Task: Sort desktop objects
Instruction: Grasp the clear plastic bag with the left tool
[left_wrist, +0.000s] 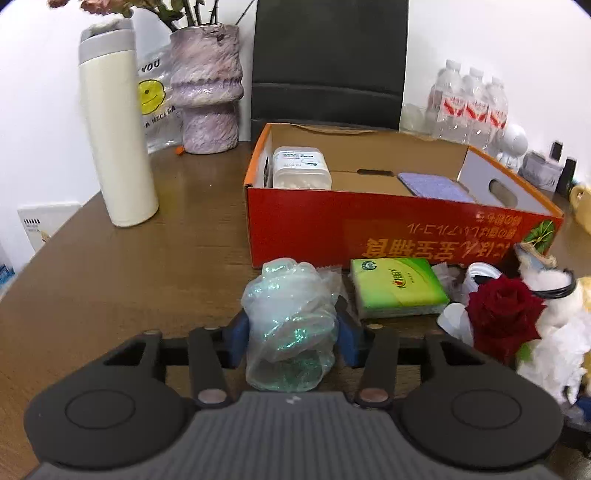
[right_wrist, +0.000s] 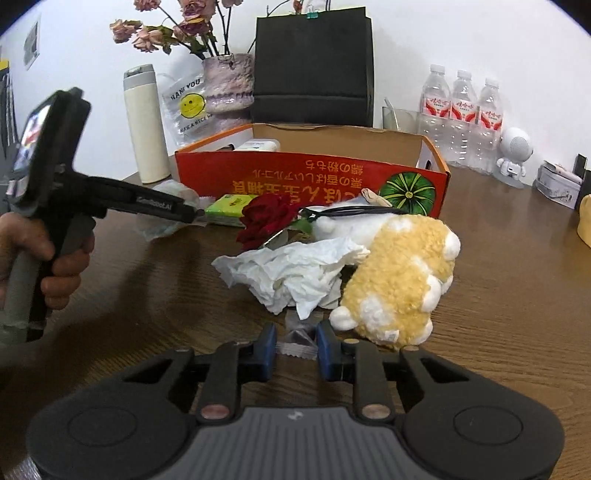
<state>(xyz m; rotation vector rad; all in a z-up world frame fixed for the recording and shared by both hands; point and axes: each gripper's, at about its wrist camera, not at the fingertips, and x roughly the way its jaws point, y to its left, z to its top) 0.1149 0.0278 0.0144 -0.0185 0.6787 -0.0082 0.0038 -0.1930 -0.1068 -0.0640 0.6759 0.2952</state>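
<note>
Left wrist: left gripper (left_wrist: 293, 332) fingers clamp crumpled plastic bag (left_wrist: 291, 325); right gripper (right_wrist: 296, 349) apparently pinches wrapper (right_wrist: 297, 341).

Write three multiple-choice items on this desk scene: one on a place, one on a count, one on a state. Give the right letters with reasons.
1. Where does the green tissue pack lie?
A. inside the box
B. on the table in front of the red box
C. on the black chair

2. How many water bottles stand by the wall?
A. two
B. three
C. five

3. What is the left gripper doing?
A. closed on a crumpled plastic bag
B. open over a bare table
C. holding the rose

Key: 1 B, the pack rests on the wood against the box's front wall. 2 B, three caps show side by side. 3 A, both blue pads press the bag's sides.
</note>
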